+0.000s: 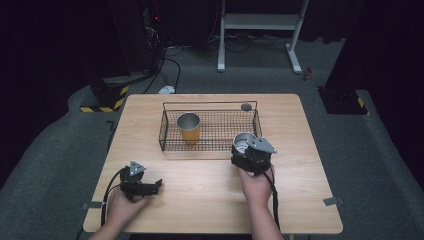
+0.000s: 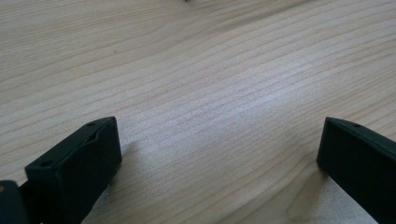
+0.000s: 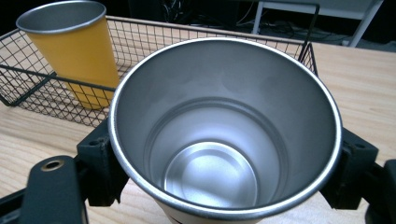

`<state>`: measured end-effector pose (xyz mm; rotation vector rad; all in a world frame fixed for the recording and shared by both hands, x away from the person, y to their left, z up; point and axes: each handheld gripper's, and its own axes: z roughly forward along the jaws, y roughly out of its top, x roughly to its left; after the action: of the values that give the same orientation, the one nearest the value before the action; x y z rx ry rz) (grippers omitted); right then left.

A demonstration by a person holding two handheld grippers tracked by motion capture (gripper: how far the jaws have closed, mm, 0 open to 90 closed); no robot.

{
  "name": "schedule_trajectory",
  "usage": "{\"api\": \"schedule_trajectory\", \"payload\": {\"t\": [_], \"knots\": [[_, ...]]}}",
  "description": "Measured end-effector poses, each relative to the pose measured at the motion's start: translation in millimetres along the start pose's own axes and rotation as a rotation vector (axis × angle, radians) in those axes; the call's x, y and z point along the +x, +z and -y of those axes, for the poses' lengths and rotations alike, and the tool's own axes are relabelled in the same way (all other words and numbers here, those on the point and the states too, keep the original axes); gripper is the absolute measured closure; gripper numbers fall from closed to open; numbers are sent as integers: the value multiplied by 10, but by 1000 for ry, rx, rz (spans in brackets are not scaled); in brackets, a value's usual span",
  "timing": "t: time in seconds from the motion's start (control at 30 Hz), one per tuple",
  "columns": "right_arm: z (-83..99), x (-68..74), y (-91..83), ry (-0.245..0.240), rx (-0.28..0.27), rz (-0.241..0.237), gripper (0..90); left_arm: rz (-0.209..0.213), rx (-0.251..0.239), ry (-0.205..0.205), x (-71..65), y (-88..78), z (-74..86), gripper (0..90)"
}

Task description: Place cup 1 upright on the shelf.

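My right gripper (image 1: 246, 150) is shut on a steel-lined cup (image 1: 243, 142), held upright just in front of the wire basket's right front corner. Seen from the right gripper view, the cup (image 3: 224, 135) is empty and sits between the two black jaws. A yellow cup (image 1: 189, 127) with a steel inside stands upright in the left part of the black wire basket (image 1: 210, 146); it also appears as the yellow cup (image 3: 74, 46) at the upper left. My left gripper (image 1: 150, 187) rests low over the table's front left, open, its fingers (image 2: 79, 163) wide apart over bare wood.
The wooden table (image 1: 210, 200) has free room at the front centre and along both sides. A small dark round disc (image 1: 246, 106) lies behind the basket at the back right. Beyond the table stand a white metal frame (image 1: 260, 22) and dark equipment with cables.
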<state>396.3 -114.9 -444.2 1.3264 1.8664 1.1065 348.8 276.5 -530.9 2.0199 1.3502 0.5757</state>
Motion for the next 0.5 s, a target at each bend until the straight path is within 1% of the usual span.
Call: {"api": "schedule_trajectory", "payload": {"t": [0.13,0.27,0.33,0.5], "knots": [[-56,1,-27,-5,5,0,186,0,0,1,0,0,0,1],[-122,-12,-49,4,-10,-4,186,0,0,1,0,-1,0,1],[-151,-14,-51,-3,-13,0,186,0,0,0,0,-1,0,1],[-197,-19,-51,1,-13,-2,186,0,0,0,0,-1,0,1]]}}
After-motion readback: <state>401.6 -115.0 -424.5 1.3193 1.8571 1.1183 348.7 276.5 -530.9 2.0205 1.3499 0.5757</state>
